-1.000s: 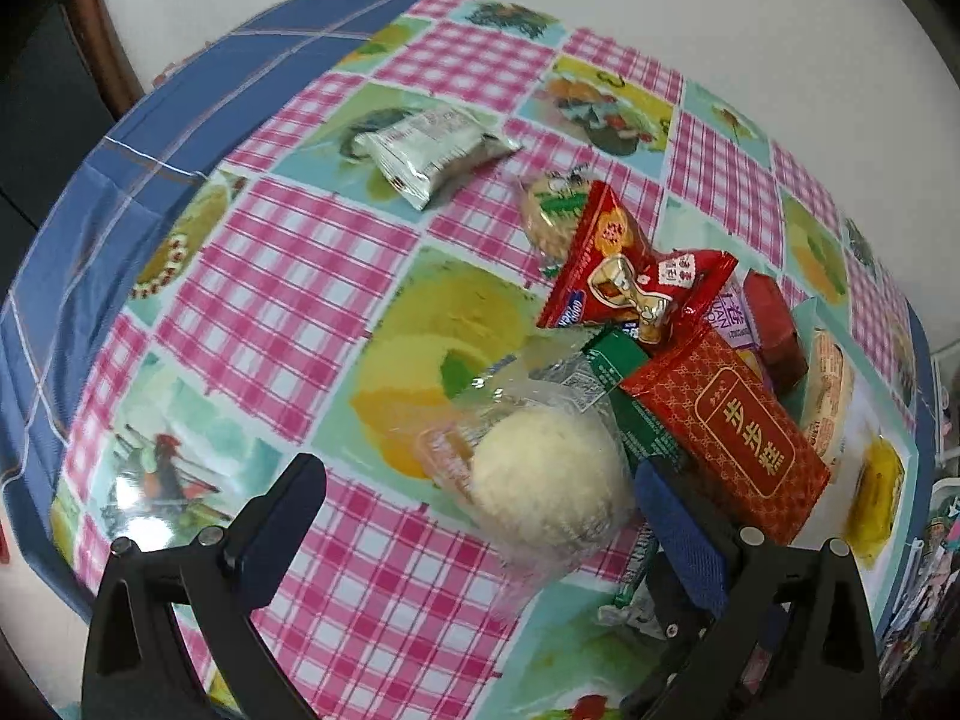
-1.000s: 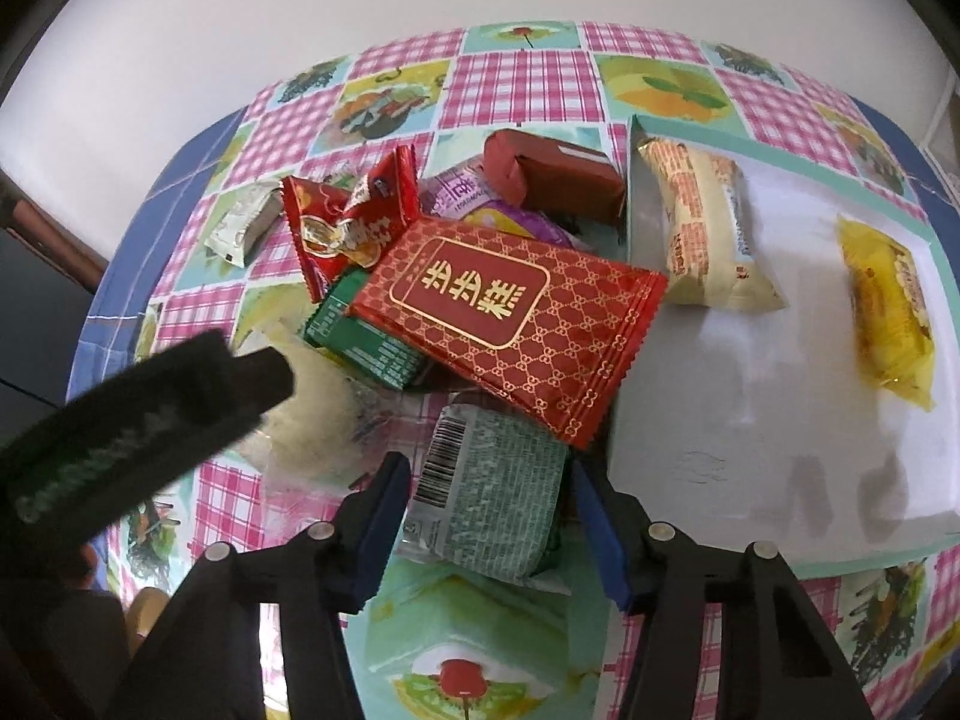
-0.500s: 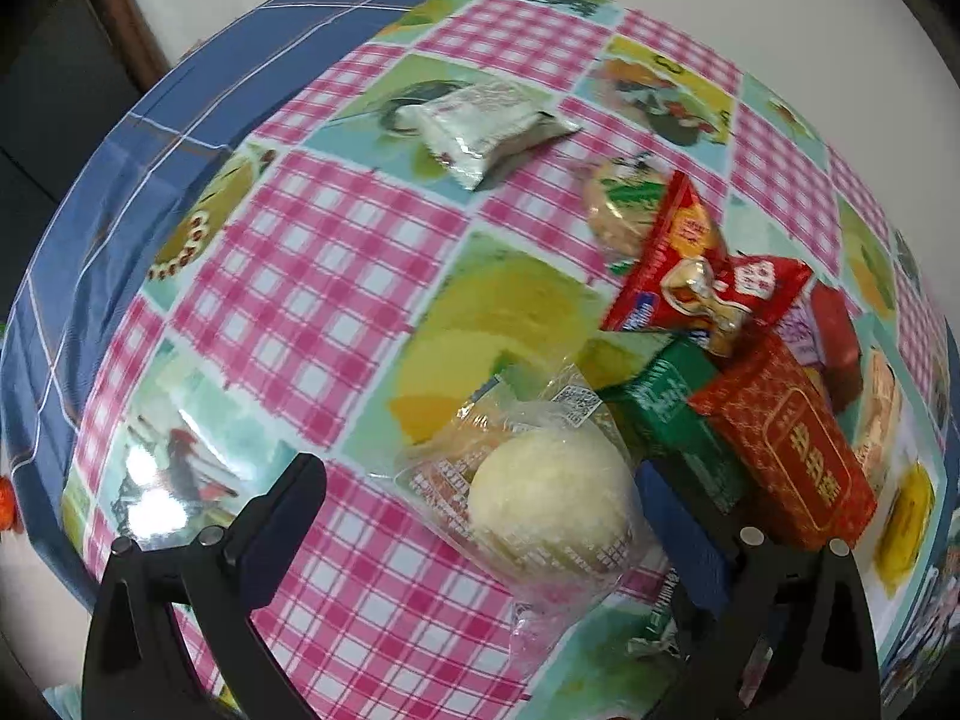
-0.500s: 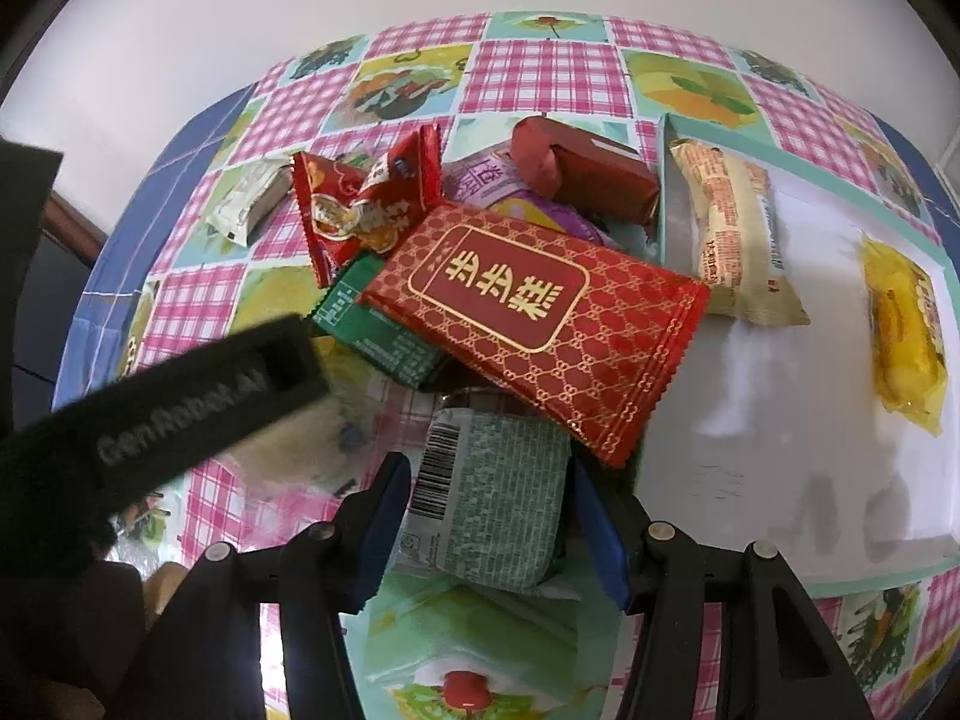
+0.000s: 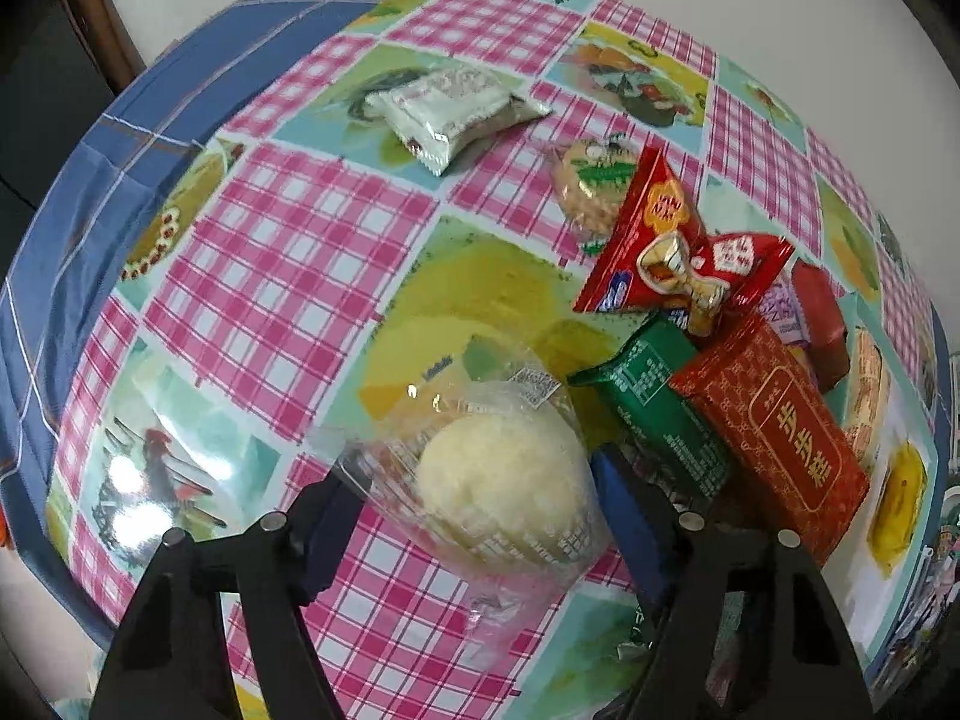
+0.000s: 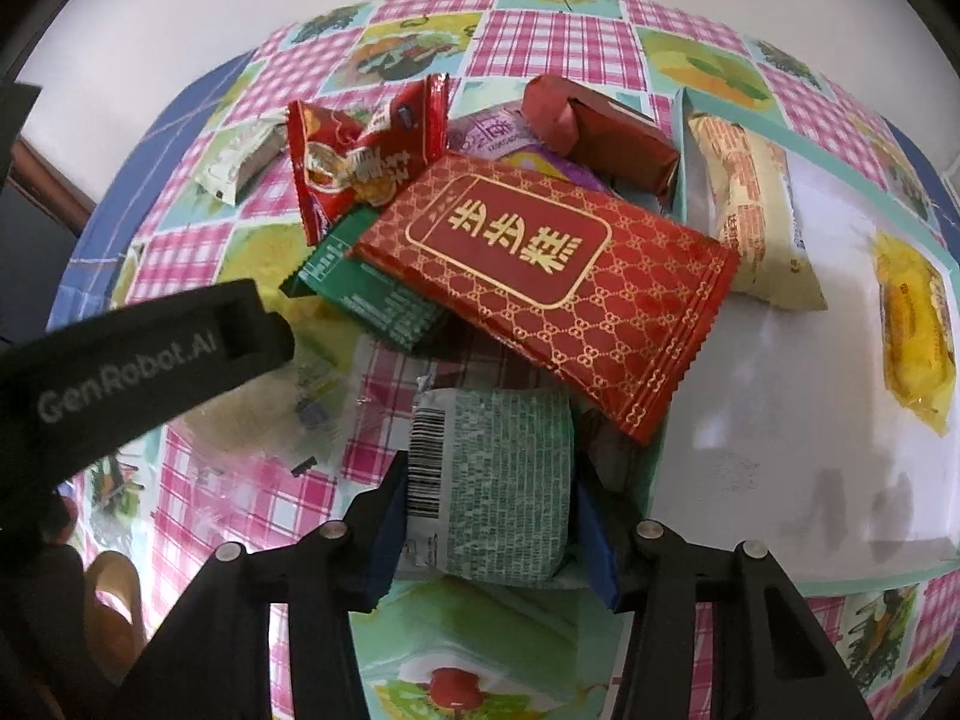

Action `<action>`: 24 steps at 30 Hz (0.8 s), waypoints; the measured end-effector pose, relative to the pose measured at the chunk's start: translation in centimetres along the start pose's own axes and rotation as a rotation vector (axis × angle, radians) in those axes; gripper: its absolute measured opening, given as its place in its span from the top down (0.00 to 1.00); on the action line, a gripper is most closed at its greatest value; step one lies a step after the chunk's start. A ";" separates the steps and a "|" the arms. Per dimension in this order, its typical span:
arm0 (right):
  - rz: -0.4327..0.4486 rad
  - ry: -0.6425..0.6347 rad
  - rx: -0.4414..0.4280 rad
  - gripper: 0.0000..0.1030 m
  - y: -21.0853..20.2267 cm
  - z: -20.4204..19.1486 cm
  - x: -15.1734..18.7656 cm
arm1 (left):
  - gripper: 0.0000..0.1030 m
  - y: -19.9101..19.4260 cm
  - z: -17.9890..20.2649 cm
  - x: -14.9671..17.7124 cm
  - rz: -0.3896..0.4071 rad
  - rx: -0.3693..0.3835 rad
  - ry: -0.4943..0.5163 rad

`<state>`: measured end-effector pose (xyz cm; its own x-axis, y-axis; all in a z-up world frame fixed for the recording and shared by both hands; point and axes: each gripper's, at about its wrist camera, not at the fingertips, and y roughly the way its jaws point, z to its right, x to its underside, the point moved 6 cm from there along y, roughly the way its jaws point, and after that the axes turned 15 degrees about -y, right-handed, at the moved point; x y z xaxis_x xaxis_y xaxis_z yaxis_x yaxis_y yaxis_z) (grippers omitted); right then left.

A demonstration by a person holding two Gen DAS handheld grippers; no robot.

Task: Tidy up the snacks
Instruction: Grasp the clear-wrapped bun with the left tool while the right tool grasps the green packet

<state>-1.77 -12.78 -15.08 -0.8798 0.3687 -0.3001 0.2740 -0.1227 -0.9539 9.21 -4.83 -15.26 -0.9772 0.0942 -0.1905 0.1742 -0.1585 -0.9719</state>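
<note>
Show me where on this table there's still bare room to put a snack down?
The white tray is bare near its front, below the beige packet and beside the yellow packet. The checked cloth is free below the silver packet. Around the big red packet it is crowded.

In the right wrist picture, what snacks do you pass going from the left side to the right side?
White-green packet → red crinkly bag → big red packet with gold letters → long cream packet → yellow packet.
</note>
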 end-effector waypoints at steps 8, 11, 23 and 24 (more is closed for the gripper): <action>0.000 -0.022 0.016 0.49 0.3 -0.3 -0.1 | 0.38 1.1 -0.2 0.6 -0.024 0.002 0.004; 0.001 -0.024 0.017 0.49 0.4 -0.5 -0.1 | 0.41 1.2 0.1 0.7 -0.026 0.006 0.004; -0.002 -0.006 0.000 0.50 0.3 -0.4 -0.1 | 0.46 -0.3 -0.4 0.2 0.001 -0.006 0.008; -0.003 -0.003 -0.005 0.50 0.3 -0.3 -0.1 | 0.46 -0.6 -0.5 0.1 0.004 -0.004 0.008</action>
<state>-1.47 -12.53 -15.34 -0.8816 0.3663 -0.2976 0.2734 -0.1174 -0.9547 9.06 -4.28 -14.75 -0.9754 0.1016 -0.1955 0.1786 -0.1549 -0.9716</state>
